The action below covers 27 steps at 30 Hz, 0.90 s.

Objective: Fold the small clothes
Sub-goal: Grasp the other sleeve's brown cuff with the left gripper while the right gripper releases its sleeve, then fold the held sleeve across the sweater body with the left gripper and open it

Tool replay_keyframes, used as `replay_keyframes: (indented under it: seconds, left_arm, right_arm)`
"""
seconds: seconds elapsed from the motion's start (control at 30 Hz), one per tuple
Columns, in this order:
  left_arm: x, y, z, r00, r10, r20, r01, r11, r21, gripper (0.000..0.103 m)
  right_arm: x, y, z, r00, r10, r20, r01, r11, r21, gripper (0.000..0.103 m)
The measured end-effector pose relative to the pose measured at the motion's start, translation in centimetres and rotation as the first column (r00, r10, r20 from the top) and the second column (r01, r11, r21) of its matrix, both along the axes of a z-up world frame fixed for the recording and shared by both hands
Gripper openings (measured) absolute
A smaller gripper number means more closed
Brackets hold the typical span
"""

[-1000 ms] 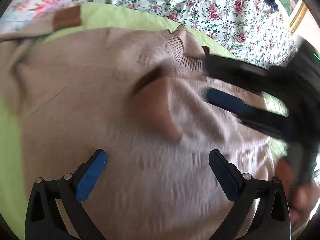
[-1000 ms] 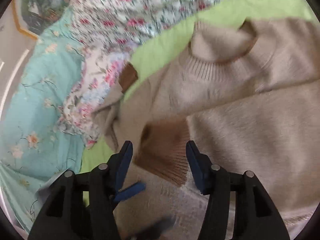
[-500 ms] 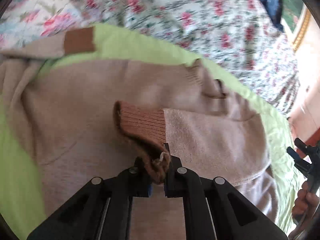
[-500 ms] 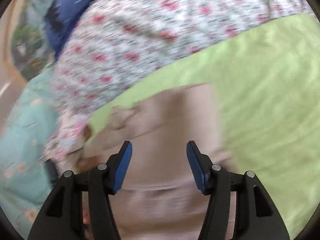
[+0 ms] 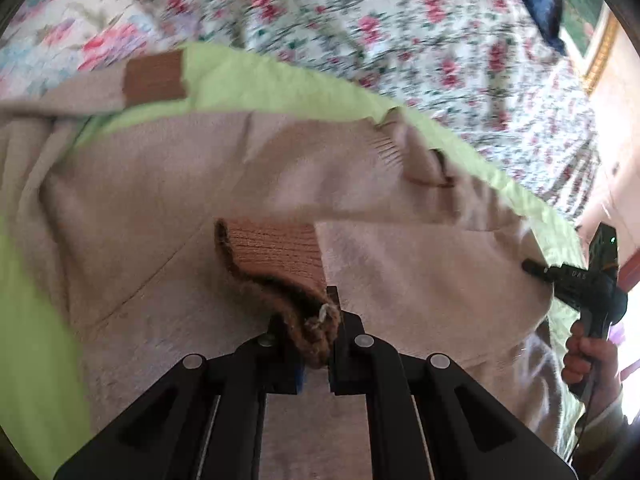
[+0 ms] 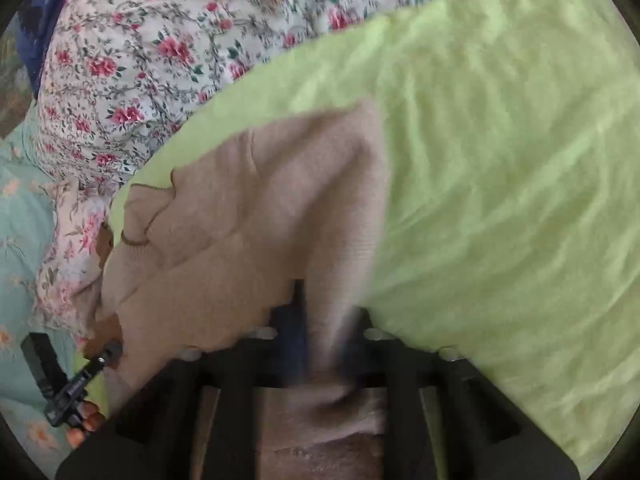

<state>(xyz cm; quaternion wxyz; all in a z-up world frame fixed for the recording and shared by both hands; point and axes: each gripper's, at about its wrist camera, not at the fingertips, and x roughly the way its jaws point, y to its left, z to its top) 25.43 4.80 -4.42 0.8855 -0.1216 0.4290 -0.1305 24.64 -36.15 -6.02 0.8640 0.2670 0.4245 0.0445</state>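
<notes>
Pinching the brown ribbed cuff (image 5: 280, 256) in my left gripper (image 5: 316, 344), jaws clamped tight on it, so I judge the sleeve can be folded across the beige sweater (image 5: 180, 184) spread on the green sheet (image 6: 500, 140). My right gripper (image 6: 320, 344) has nipped shut on the sweater's side edge, fabric running straight out ahead of it, likely to carry that side inward.
</notes>
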Motion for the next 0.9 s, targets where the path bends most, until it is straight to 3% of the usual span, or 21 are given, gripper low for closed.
replay_keyframes:
  seconds: [0.1, 0.2, 0.33, 0.4, 0.47, 0.5, 0.53, 0.63, 0.7, 0.8, 0.9]
  left_arm:
    - [0.5, -1.8, 0.5, 0.998, -0.045, 0.036, 0.044, 0.999, 0.018, 0.007]
    - [1.2, -2.7, -0.9, 0.999, -0.045, 0.008, 0.045, 0.998, 0.053, 0.007]
    - [1.2, -2.1, -1.8, 0.999, -0.041, -0.02, 0.042, 0.999, 0.027, 0.007]
    - [1.0, -2.0, -1.7, 0.999, -0.042, -0.014, 0.042, 0.999, 0.027, 0.008]
    - [0.8, -2.1, -1.6, 0.999, -0.043, -0.008, 0.043, 0.998, 0.042, 0.007]
    - [0.7, -2.1, -1.5, 0.999, -0.041, -0.003, 0.041, 0.998, 0.049, 0.007]
    - [0.5, -2.0, -1.4, 0.999, -0.036, 0.002, 0.036, 0.998, 0.052, 0.007]
    - [-0.2, -0.8, -1.2, 1.0, -0.017, 0.011, 0.016, 0.998, 0.059, 0.008]
    - [-0.7, 0.4, -1.3, 1.0, -0.018, -0.005, 0.018, 0.998, 0.056, 0.012]
    - [-1.8, 2.2, -0.7, 1.0, -0.007, -0.007, 0.007, 0.997, 0.073, 0.021]
    - [-2.6, 4.3, 1.2, 0.999, 0.027, 0.034, -0.032, 0.99, 0.139, 0.036]
  right_arm:
    - [-1.5, -2.4, 3.1, 0.994, -0.07, 0.085, 0.075, 0.995, -0.063, 0.009]
    - [-1.0, -4.2, 2.1, 0.994, -0.105, 0.027, 0.108, 0.989, -0.106, 0.008]
    - [-1.6, -4.6, 1.1, 0.988, -0.155, -0.024, 0.15, 0.979, -0.135, 0.012]
    - [-3.3, -3.4, 2.8, 0.987, -0.152, 0.056, 0.158, 0.979, -0.132, 0.012]
    - [-3.9, -0.6, 3.6, 0.993, -0.054, 0.1, 0.069, 0.986, -0.151, 0.027]
    - [-3.7, 0.9, 3.5, 0.996, -0.004, 0.089, 0.02, 0.985, -0.171, 0.043]
    - [-3.5, 1.8, 3.1, 0.997, 0.024, 0.075, -0.011, 0.985, -0.173, 0.05]
    - [-2.4, 3.0, 0.6, 0.999, 0.036, -0.015, -0.038, 0.981, -0.19, 0.05]
    - [-2.4, 3.0, -0.5, 0.999, 0.029, -0.046, -0.037, 0.981, -0.19, 0.05]
    - [-3.1, 3.6, 0.7, 0.999, 0.028, -0.027, -0.033, 0.979, -0.203, 0.05]
    - [-4.6, 4.4, 2.2, 0.998, 0.056, 0.022, -0.052, 0.988, -0.148, 0.051]
